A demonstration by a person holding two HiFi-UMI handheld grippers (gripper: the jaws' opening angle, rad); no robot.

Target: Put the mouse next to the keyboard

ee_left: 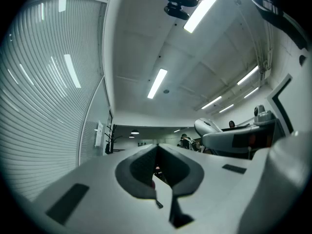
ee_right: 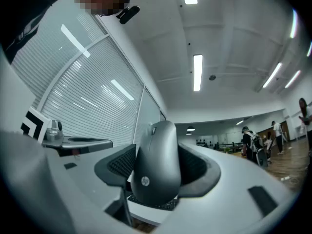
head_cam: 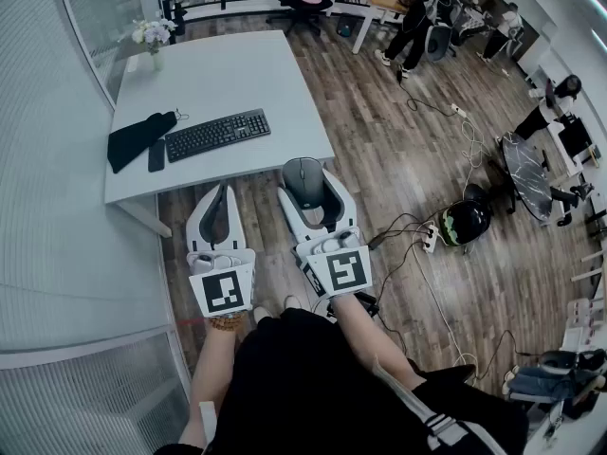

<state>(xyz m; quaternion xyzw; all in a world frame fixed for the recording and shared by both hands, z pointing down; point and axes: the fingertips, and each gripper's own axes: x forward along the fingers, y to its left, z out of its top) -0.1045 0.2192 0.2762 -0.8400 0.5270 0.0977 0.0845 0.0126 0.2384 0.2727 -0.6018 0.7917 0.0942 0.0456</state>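
Grip on dark grey rounded plastic mouse (head_cam: pixel 303 180) by white two-jaw right gripper (head_cam: pixel 309 195): jaws wide apart, pads clamped on both its sides. Mouse in the air, just off the near edge of white rectangular table (head_cam: pixel 237 74), well apart from flat black keyboard (head_cam: pixel 218 134) lying there. Right forearm stretched straight ahead, gripper tilted slightly nose-up. White two-jaw left gripper (head_cam: pixel 221 211) alongside, parallel, also slightly nose-up, jaws together, nothing between. 2 forearms side by side.
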